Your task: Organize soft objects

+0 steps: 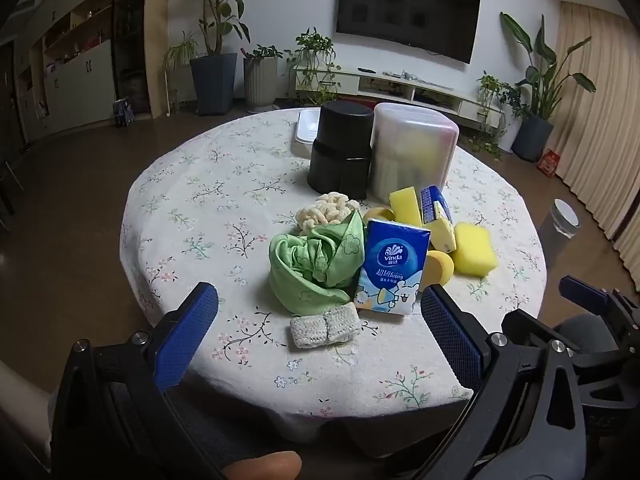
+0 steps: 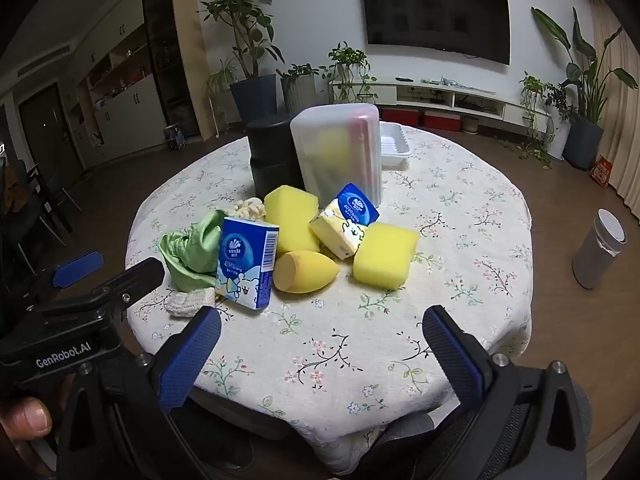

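Sorting looks barely begun: sponges (image 2: pixel 386 254), tissue packs (image 2: pixel 246 262) and green cloth (image 1: pixel 316 266) lie heaped mid-tabletop (image 2: pixel 460 280), before a frosted bin (image 2: pixel 338 152); left tongs (image 1: pixel 320 338) and right tongs (image 2: pixel 322 354) gape empty at the near edge.

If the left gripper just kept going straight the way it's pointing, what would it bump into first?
Most likely the small knitted cloth, which lies nearest between the open left gripper fingers. Just beyond it sit the green cloth and the blue tissue pack. Depth is hard to judge here.
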The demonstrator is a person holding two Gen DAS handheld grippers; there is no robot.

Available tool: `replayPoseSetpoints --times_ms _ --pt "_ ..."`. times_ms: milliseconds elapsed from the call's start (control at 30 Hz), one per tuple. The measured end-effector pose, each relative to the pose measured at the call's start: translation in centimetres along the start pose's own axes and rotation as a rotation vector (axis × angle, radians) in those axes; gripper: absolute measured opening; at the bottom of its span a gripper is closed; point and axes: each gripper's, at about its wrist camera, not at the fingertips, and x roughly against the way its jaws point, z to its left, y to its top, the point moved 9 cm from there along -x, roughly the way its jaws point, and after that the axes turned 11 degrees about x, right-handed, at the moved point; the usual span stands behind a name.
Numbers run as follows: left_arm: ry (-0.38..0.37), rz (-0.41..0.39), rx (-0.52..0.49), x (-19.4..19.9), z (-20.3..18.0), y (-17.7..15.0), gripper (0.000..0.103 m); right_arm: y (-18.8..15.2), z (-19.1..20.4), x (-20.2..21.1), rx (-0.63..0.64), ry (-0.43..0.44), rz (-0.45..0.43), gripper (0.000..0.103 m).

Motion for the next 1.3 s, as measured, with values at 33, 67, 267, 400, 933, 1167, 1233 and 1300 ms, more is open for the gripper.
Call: replayPoseSetpoints --times_ms 33,67,267,400,933,1167,1233,1300 --pt "0.006 -0.003 -0.001 0.06 0.07 0.04 0.103 -0.02 -0.04 -0.02 0.001 -0.002 0.002 0.103" --pt "0.014 -0.007 -0.002 0.12 0.13 0.08 0.103 -0.03 -0.06 -0.03 0.002 -0.002 0.002 0.103" --pt "-0.02 0.011 0.001 -0.08 -0.05 -0.05 0.103 -0.06 -0.03 -0.1 -0.002 -0.003 0.001 0.103" --pt "-0.02 0.011 0.001 -0.12 0.24 0.05 0.103 -0.13 -0.13 -0.13 -0.003 -0.001 0.003 0.103" --pt "-0.017 0.012 -0.001 -0.16 -0.18 -0.18 0.103 -0.18 0.02 -0.23 -0.002 0.0 0.004 0.103" --pt "-0.02 0.013 0.0 -0.19 -0.31 -0.55 0.103 -0.21 0.02 -0.24 -0.003 -0.001 0.004 0.103" --pt "-0.02 0.014 0.0 -0.19 -0.31 -0.54 0.103 -0.21 0.02 -0.24 -0.002 -0.001 0.004 0.103" --pt "-0.02 0.014 0.0 -0.19 -0.31 -0.56 0.103 -0.21 0.03 -0.24 -0.002 -0.001 0.004 0.103"
